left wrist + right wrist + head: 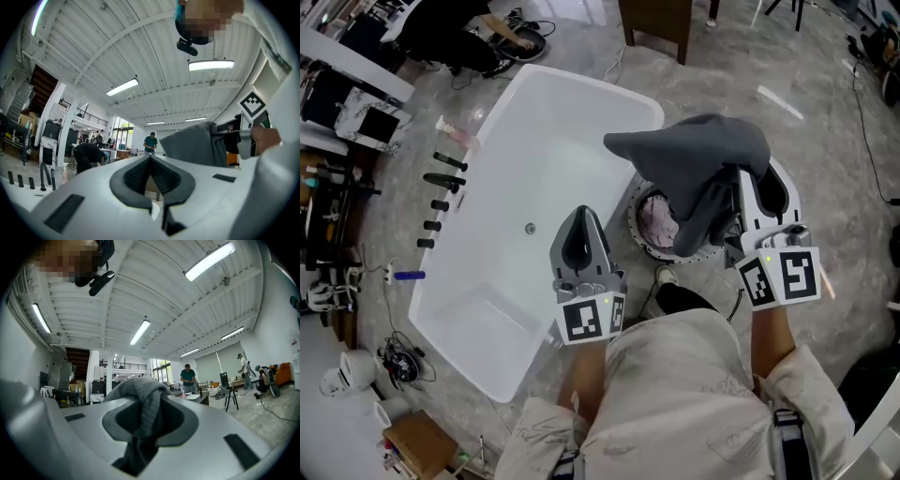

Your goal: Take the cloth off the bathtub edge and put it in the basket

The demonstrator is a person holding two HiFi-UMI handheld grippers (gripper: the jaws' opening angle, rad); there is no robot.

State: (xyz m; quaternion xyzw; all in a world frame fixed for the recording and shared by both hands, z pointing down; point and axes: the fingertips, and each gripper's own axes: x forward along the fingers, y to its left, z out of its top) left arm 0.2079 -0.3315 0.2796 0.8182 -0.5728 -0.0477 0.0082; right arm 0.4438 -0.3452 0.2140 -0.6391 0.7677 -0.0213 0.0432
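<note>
In the head view my right gripper (739, 183) is shut on a grey cloth (698, 159), which hangs in folds over a round basket (635, 223) with a pinkish cloth inside. In the right gripper view the grey cloth (143, 401) is pinched between the jaws of my right gripper (145, 413) and trails down. My left gripper (581, 217) hovers over the right rim of the white bathtub (581, 80), shut and holding nothing. In the left gripper view the left gripper (150, 161) has its pads together, and the cloth (197, 145) shows at the right.
Black tap fittings (441, 178) stand on the floor left of the tub. Wooden furniture (656, 23) is behind it, a crouching person (459, 37) at the far left, a cardboard box (417, 441) and cables at the near left. My shoe (666, 275) is beside the basket.
</note>
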